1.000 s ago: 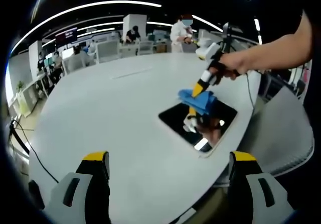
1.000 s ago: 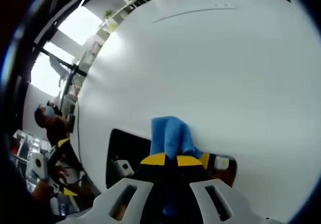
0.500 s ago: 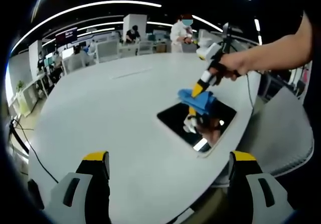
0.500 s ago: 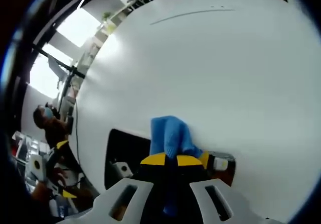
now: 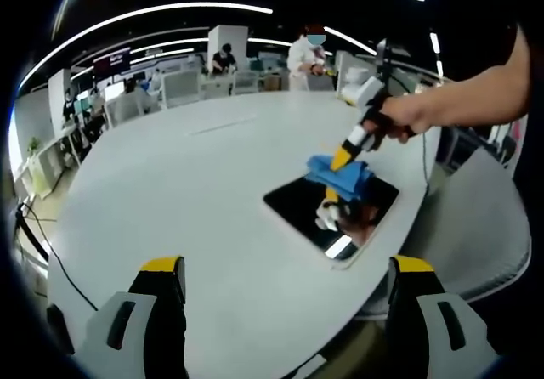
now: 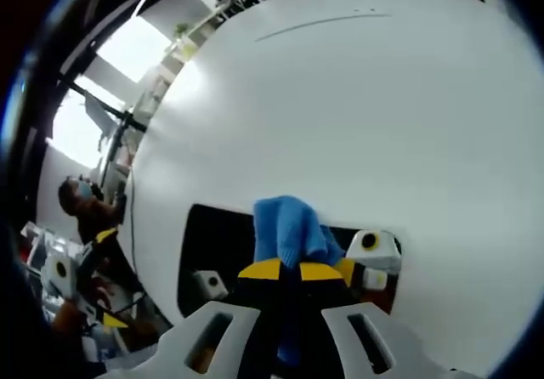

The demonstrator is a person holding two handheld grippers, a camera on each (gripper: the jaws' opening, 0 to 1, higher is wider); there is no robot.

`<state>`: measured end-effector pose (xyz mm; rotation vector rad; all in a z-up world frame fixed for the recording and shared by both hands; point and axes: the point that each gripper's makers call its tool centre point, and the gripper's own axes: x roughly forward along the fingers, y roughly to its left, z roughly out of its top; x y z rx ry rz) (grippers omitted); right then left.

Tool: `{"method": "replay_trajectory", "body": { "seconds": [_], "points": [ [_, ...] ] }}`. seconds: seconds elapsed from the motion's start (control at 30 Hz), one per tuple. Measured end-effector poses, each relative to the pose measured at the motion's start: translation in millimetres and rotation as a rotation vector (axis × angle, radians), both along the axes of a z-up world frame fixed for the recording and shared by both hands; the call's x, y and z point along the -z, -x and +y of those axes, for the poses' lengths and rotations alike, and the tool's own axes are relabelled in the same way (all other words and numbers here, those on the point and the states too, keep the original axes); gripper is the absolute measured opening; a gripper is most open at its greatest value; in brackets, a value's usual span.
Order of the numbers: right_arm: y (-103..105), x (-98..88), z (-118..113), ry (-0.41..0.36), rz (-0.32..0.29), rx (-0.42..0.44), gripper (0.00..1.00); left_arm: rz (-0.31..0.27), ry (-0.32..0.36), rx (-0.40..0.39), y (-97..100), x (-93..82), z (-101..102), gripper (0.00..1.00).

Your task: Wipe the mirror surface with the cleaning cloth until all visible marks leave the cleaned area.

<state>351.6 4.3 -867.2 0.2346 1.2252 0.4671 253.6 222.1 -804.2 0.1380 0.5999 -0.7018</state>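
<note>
1. Seen in the left gripper view: broad white table (image 5: 170, 200), office desks and seated people far off at 11 o'clock, grey chair back (image 5: 476, 226) at 4 o'clock beyond the table edge.
2. Left tongs (image 5: 289, 311) spread wide, gripping nothing, hanging above the near table edge.
3. Right tongs (image 6: 293, 270) pinched shut on the blue cleaning cloth (image 6: 289, 230), pressing it onto the far end of the mirror (image 5: 310, 209).
4. Mirror lying flat near the table rim at 3 o'clock, reflecting tongs and hand.

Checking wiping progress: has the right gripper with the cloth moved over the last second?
Yes. In the left gripper view, the right gripper and blue cloth shifted slightly toward the table's near-right edge.
</note>
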Motion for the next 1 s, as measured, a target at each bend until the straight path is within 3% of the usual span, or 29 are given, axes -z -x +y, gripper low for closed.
{"method": "replay_trajectory", "body": {
  "seconds": [0.63, 1.0],
  "points": [
    [24.7, -0.3, -6.9, -0.044, -0.011, 0.041, 0.00, -0.006, -0.008, 0.014, 3.3, -2.5, -3.8, 0.99],
    [43.4, -0.2, -8.8, -0.040, -0.016, 0.018, 0.00, -0.003, -0.013, 0.032, 4.5, 1.3, -7.7, 0.99]
  ]
}}
